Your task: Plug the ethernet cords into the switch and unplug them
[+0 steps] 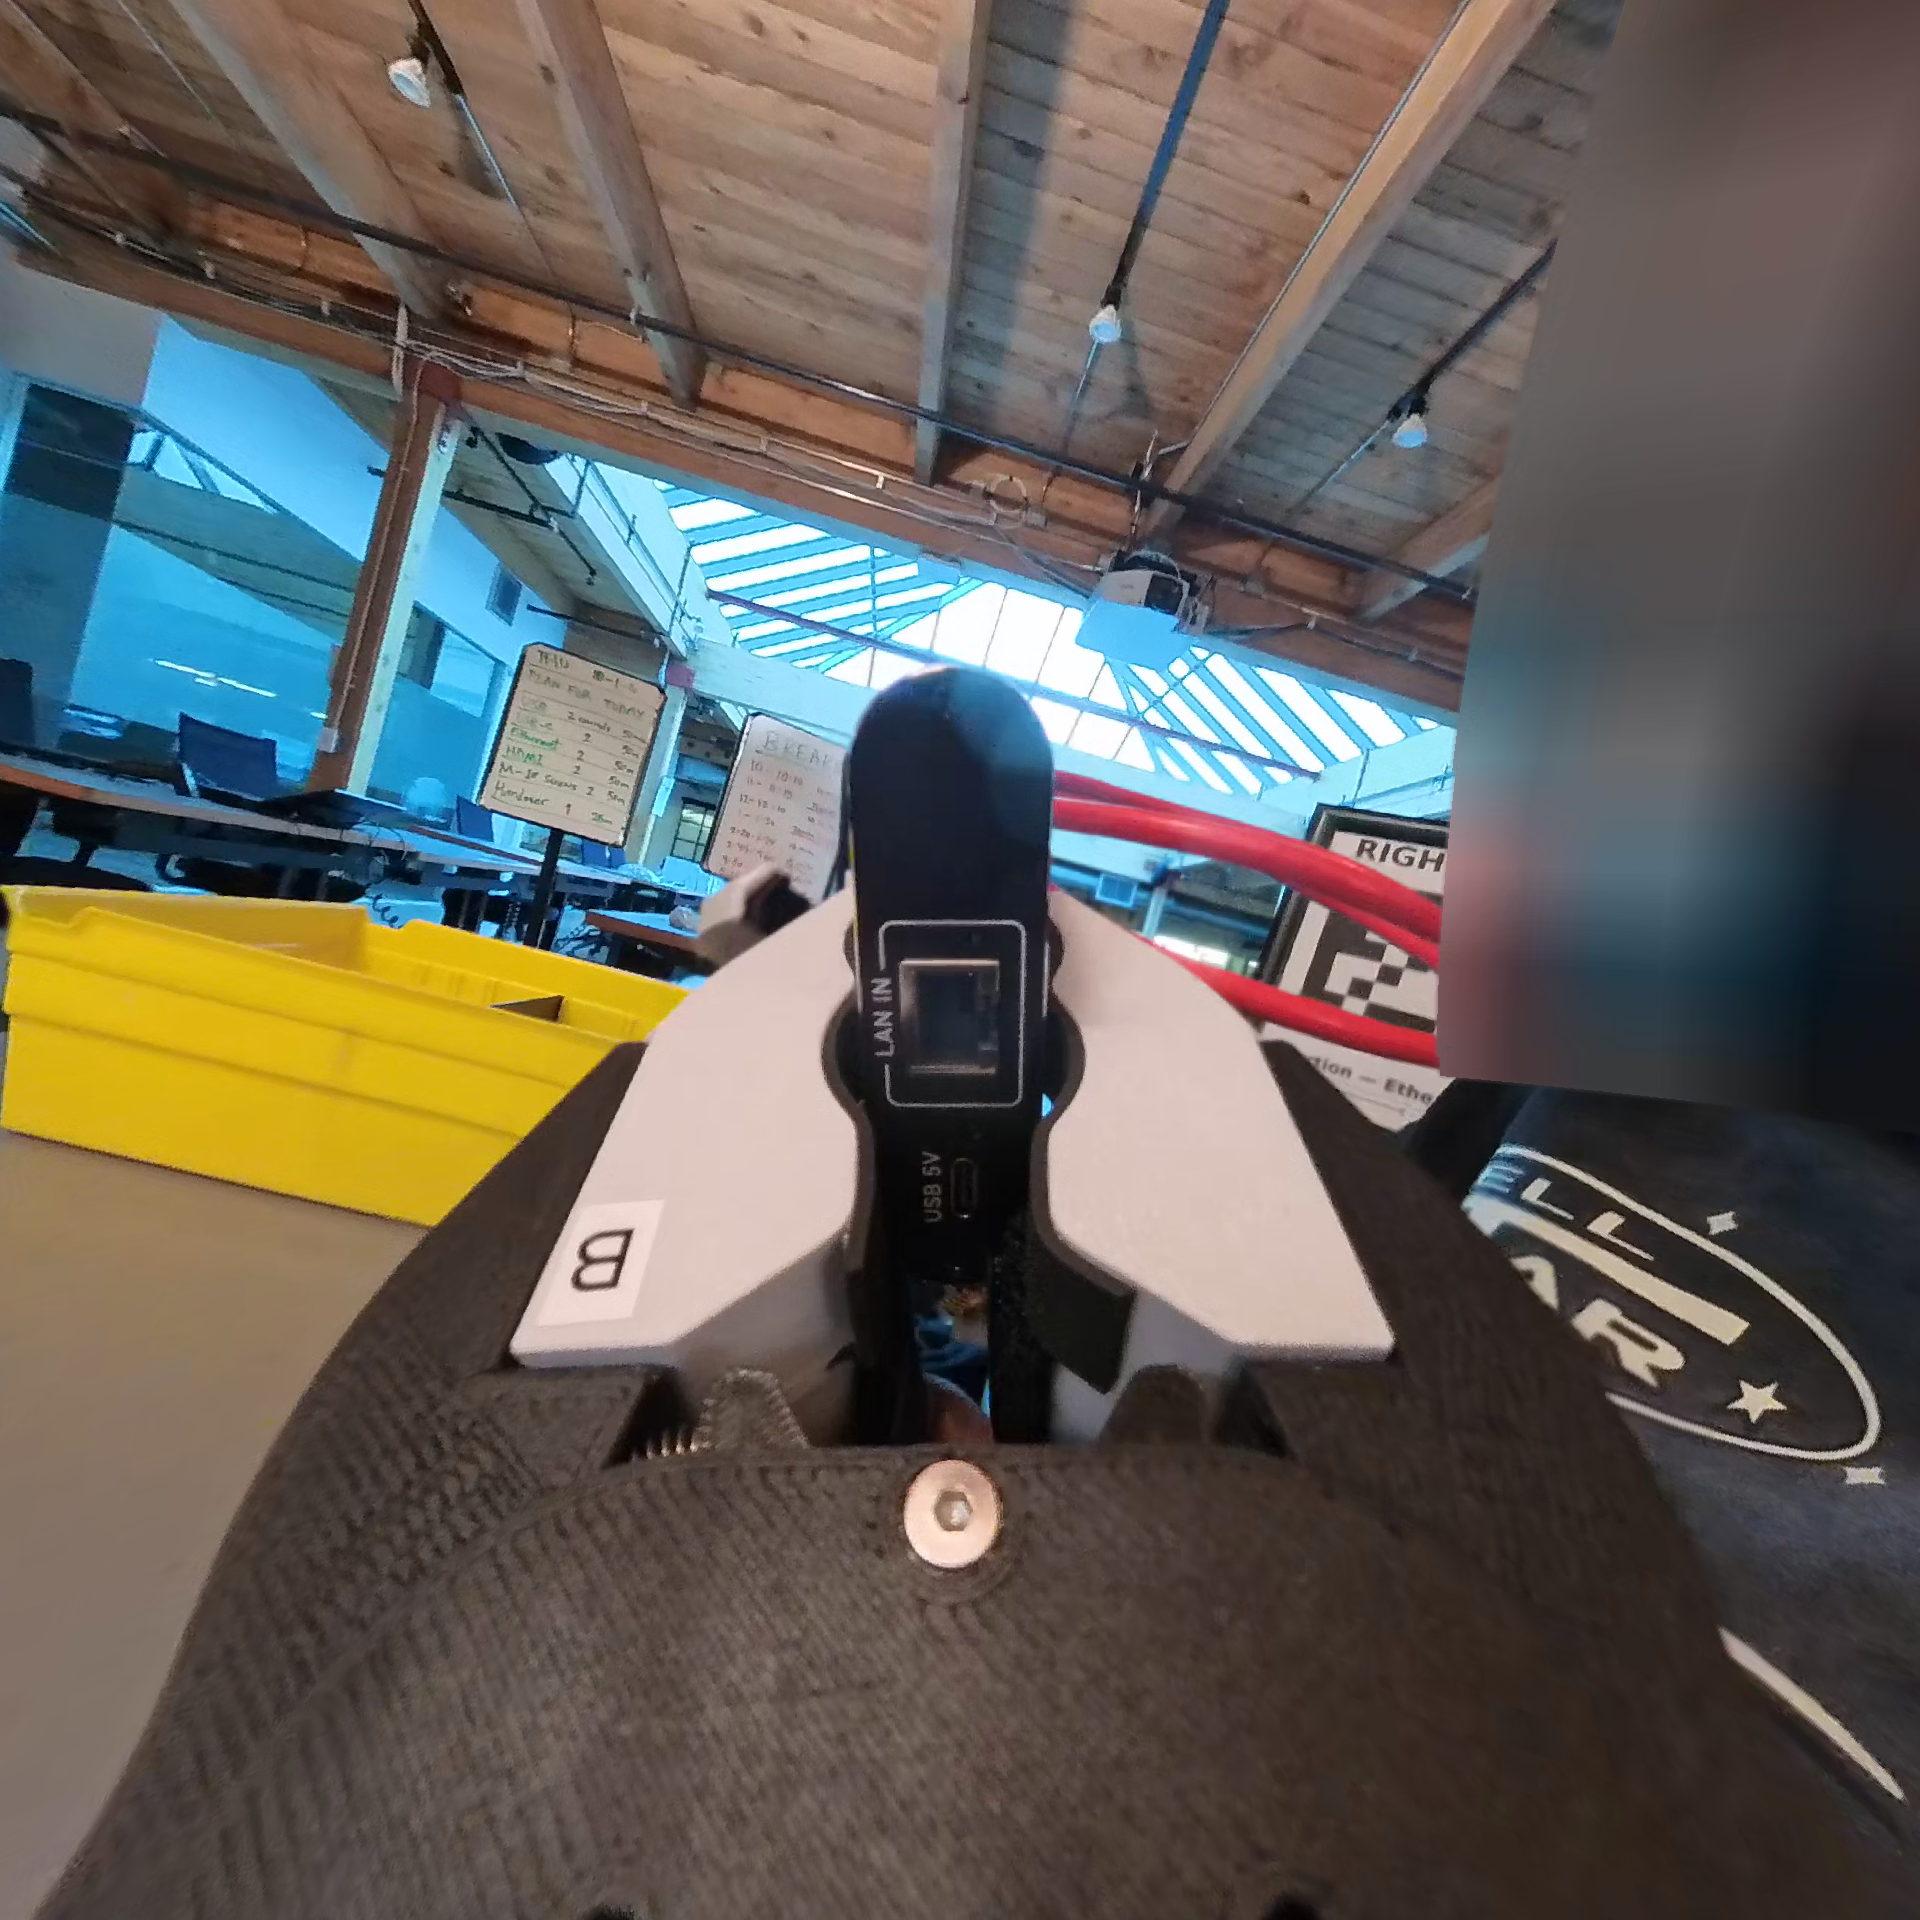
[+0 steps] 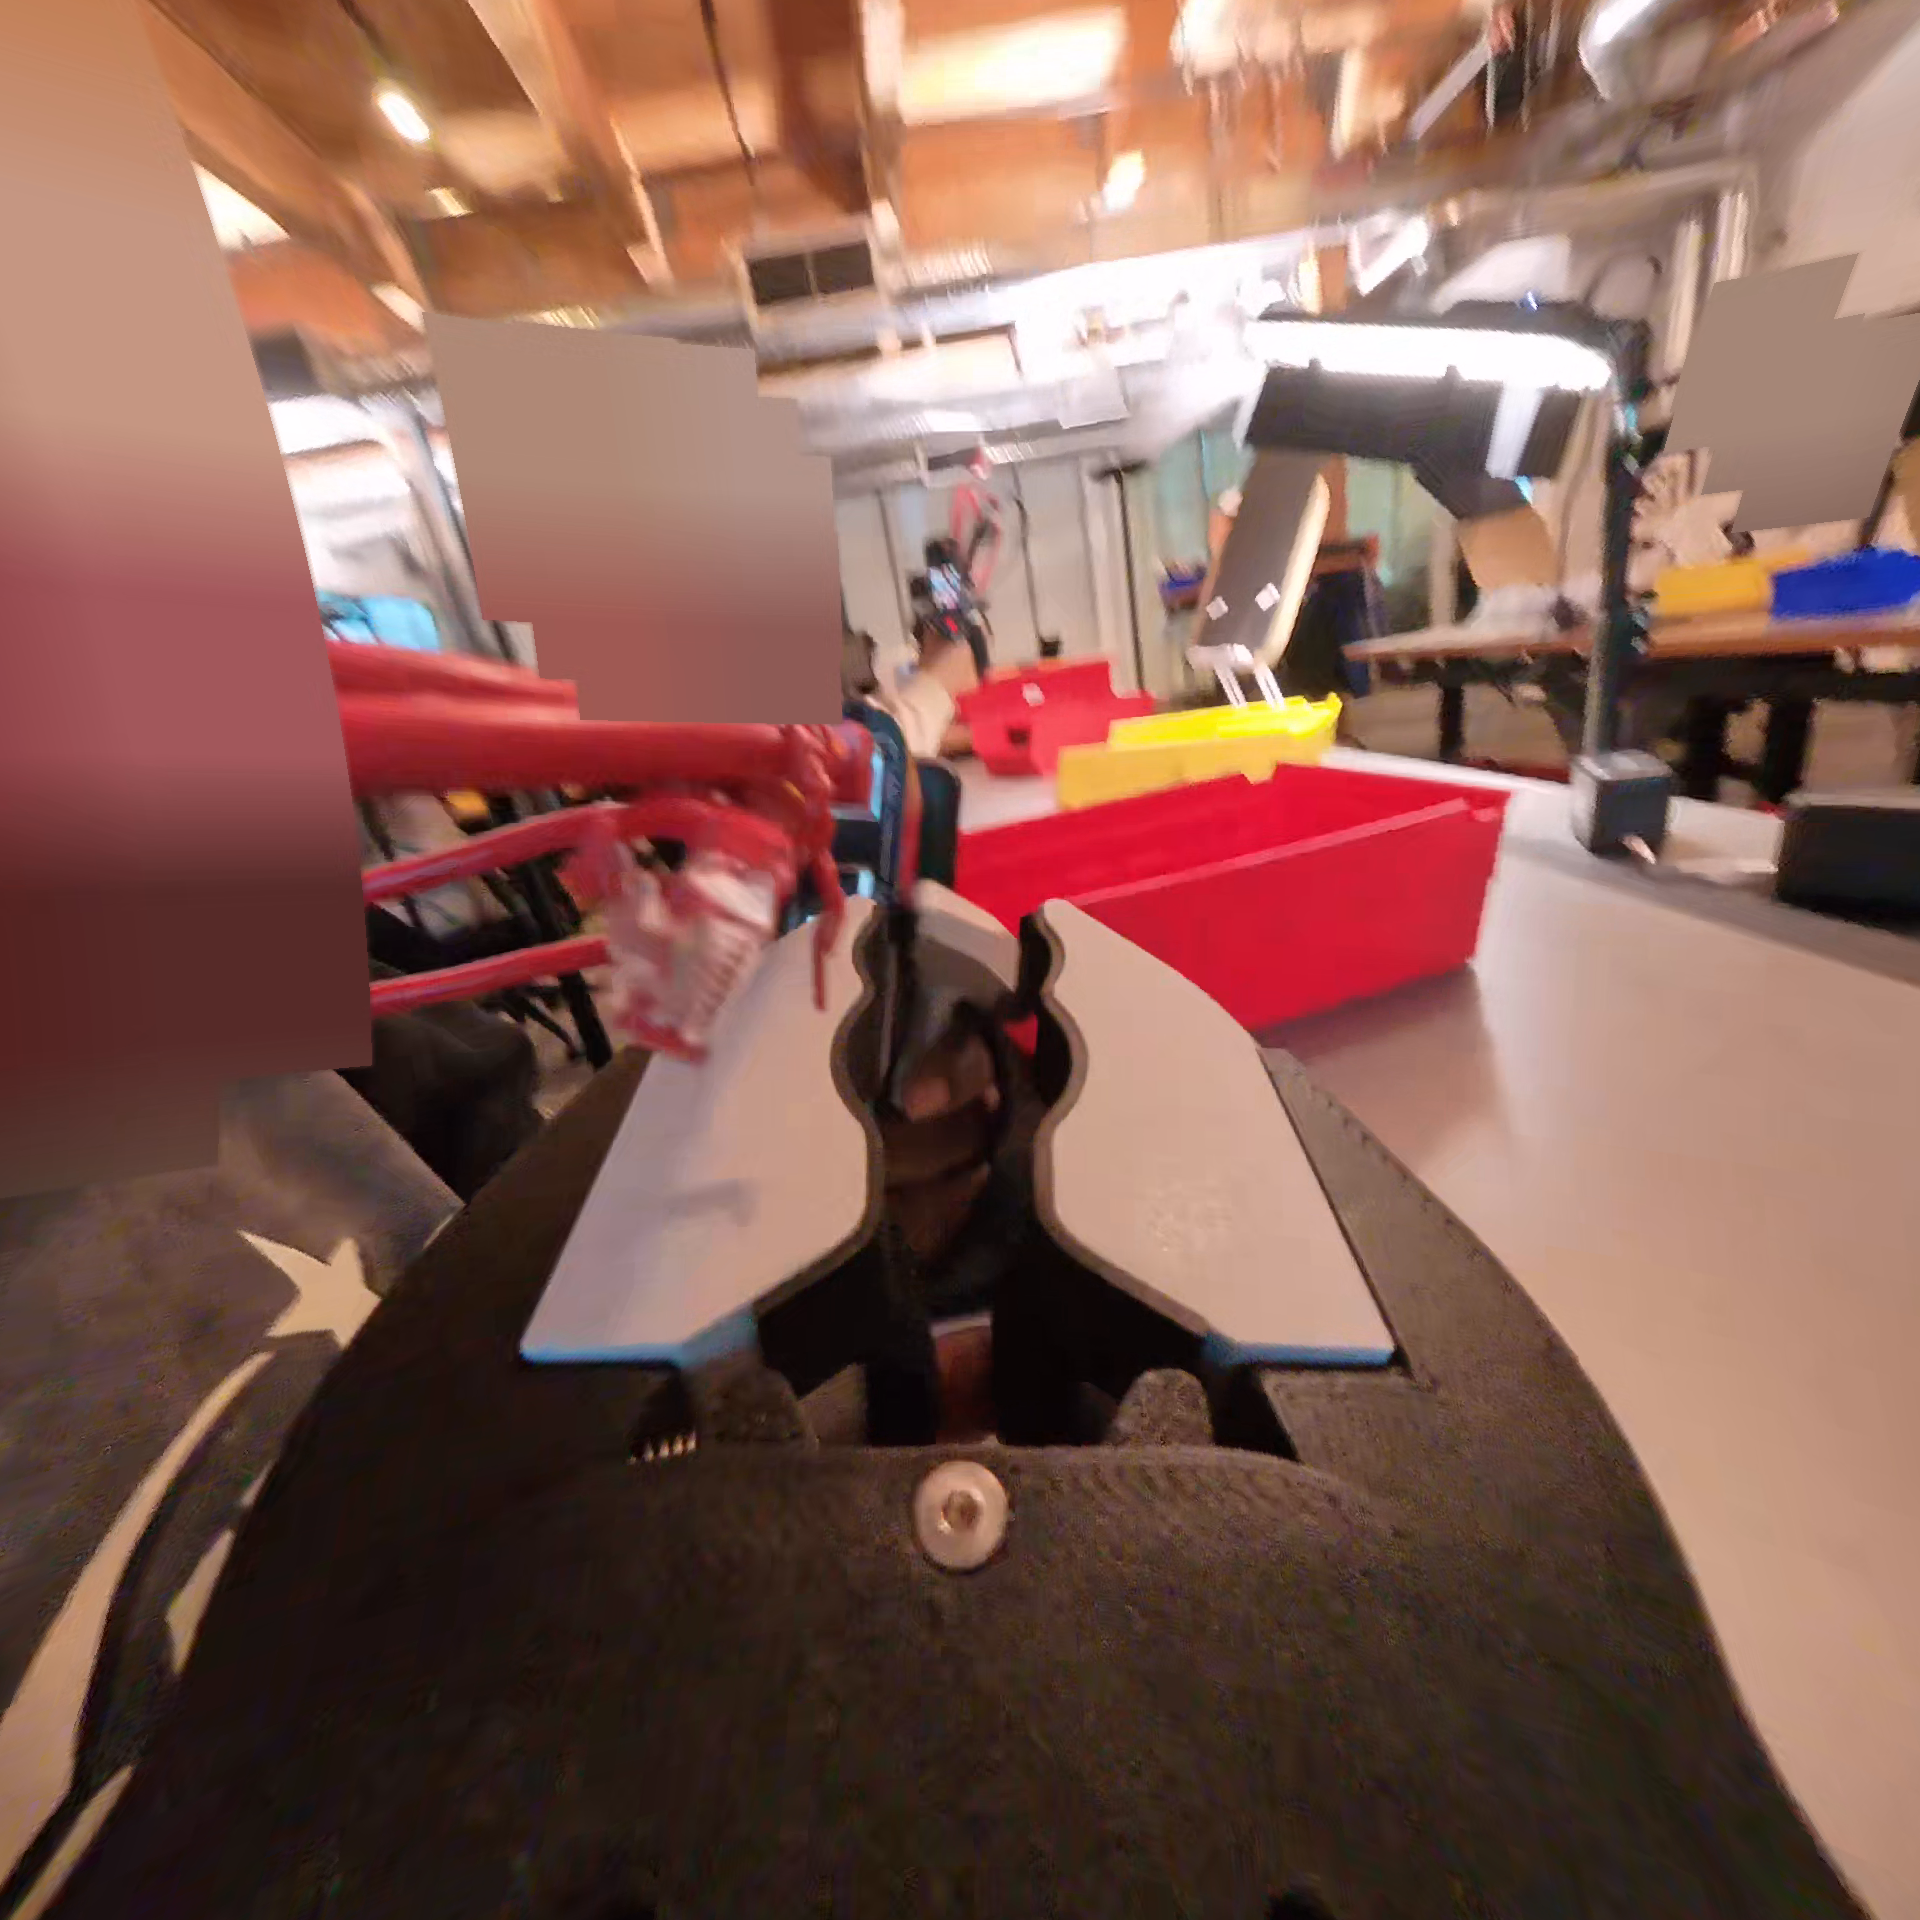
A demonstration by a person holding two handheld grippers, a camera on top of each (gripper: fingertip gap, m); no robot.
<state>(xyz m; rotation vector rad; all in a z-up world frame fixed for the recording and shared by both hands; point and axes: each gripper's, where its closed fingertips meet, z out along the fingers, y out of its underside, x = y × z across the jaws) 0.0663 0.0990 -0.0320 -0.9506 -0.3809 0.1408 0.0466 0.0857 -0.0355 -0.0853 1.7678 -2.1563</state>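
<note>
The switch point(image 1: 951, 997) port is being left unblocked; red cords point(image 1: 1236, 862) and a yellow bin point(image 1: 260, 1029) are flanking it.

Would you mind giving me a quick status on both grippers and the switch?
Left gripper shut on the black switch, its port empty and facing the camera. Right gripper open, empty. Red ethernet cords hang unplugged beside it; view blurred.

Printed markings stand on the black switch point(image 1: 951, 1029) at centre; lettered white sticker point(image 1: 603, 1260) at 7 o'clock; handwritten whiteboards point(image 1: 571, 743) at 10 o'clock.

Right claw point(image 2: 951, 940) slightly parted; red cords point(image 2: 582, 743) left; red bin point(image 2: 1299, 894) ahead.
</note>
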